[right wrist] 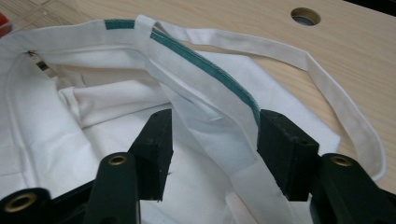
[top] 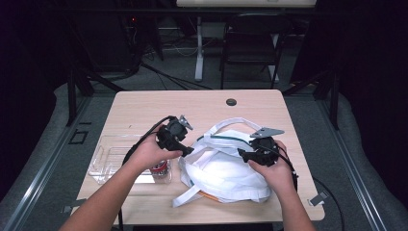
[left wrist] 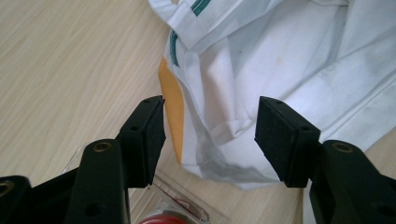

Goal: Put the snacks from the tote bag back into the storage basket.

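Right gripper view: right gripper (right wrist: pixel 212 156) jaws spread astride the green-trimmed rim (right wrist: pixel 205 70) of the white tote bag (top: pixel 222 168), mid-table, probably not yet pinching; left gripper (left wrist: pixel 210 140) spread over its left corner. Soft, light, floppy: take the doubled hem

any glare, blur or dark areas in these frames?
High view: bag blown out white at its centre, room beyond the table nearly black. Left gripper view: jaws sharp, bag shadowed at its lower fold. Right gripper view: near jaws slightly soft, even light, no glare.
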